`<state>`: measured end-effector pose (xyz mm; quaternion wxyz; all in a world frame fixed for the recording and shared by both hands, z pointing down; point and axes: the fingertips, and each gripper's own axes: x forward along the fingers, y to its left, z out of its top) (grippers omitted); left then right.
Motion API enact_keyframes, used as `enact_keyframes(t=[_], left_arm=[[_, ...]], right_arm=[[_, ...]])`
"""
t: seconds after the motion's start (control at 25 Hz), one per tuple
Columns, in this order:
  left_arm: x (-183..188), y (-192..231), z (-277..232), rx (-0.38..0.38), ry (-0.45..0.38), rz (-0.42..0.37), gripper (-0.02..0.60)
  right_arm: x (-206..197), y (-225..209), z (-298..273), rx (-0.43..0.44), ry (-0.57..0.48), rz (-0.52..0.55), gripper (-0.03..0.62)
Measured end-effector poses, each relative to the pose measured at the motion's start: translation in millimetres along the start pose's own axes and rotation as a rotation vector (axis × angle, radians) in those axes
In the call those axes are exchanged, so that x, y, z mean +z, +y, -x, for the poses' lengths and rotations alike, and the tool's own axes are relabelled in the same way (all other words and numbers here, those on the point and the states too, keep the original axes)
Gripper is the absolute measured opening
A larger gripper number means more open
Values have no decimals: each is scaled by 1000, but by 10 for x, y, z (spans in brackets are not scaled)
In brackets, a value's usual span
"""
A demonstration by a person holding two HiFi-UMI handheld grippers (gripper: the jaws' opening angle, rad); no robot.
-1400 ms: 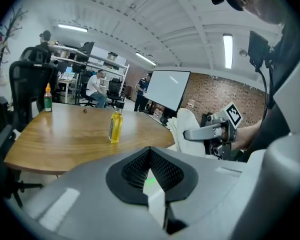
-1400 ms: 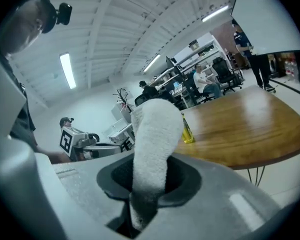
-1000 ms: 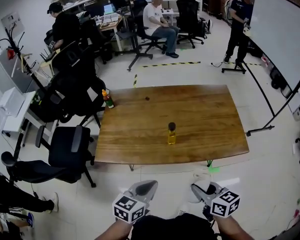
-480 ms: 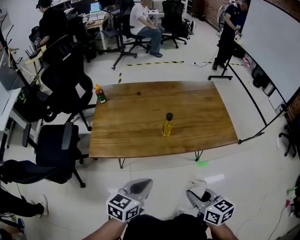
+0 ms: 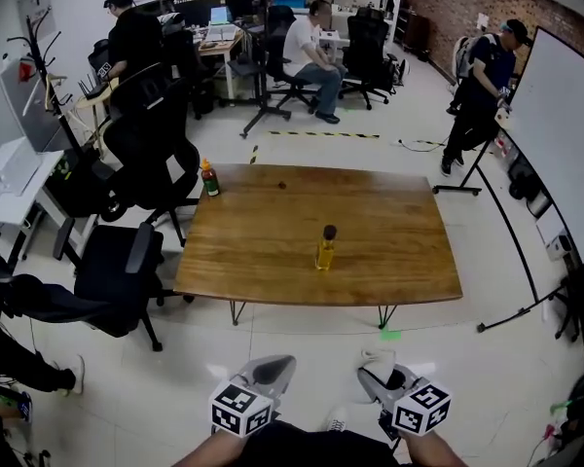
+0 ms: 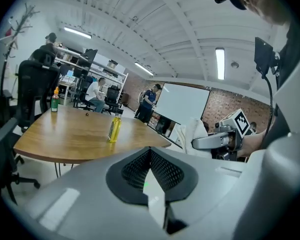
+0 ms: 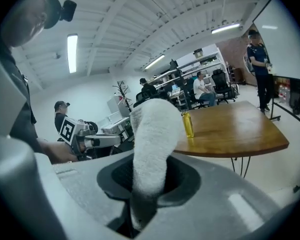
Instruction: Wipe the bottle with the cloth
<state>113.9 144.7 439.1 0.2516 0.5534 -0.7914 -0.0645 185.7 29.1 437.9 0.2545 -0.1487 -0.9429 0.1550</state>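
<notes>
Bottle point(image 5: 325, 251) and grippers are well apart in the head view: the one yellow bottle stands upright near the middle of the wooden table point(image 5: 273, 270), while the left gripper point(image 5: 283, 362) and the right gripper point(image 5: 369, 375) hang side by side over the floor, short of the table's near edge. One white cloth point(image 5: 381, 360) sticks up from the tip of the right gripper. A second bottle point(image 5: 209, 178), red-topped, stands at the table's far left corner, so there are two bottles in all, one cloth and two grippers. In the left gripper view, the left gripper point(image 6: 150, 153) has its jaws pressed together with nothing between them. The yellow bottle point(image 6: 113, 129) stands beyond them and to their left on the tabletop point(image 6: 65, 134), clear with a dark cap. Off to the right, the right gripper point(image 6: 197, 144) carries the cloth point(image 6: 196, 131). In the right gripper view, the right gripper's jaws are clamped on the cloth point(image 7: 152, 139), a thick, fuzzy white fold that rises out of them and bends at its top. The bottle point(image 7: 188, 125) shows just past the cloth's right edge, far off on the table point(image 7: 240, 129), filled with yellow liquid. The left gripper point(image 7: 112, 141) is at the left.
</notes>
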Motion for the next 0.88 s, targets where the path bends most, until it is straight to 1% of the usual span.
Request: enact_keyframes(t=[0.12, 0.28, 0.56, 0.88], left_arm=[[-42, -87, -34, 16, 4, 0, 17], [-96, -142, -72, 22, 14, -29, 17], [-36, -82, -12, 11, 25, -43, 17], [39, -136, -20, 7, 5, -54, 17]], right_arm=[[-23, -42, 30, 22, -8, 9, 71], [-74, -98, 59, 27, -18, 12, 71], [-39, -18, 42, 22, -31, 7, 70], [-27, -12, 123, 13, -40, 19, 69]])
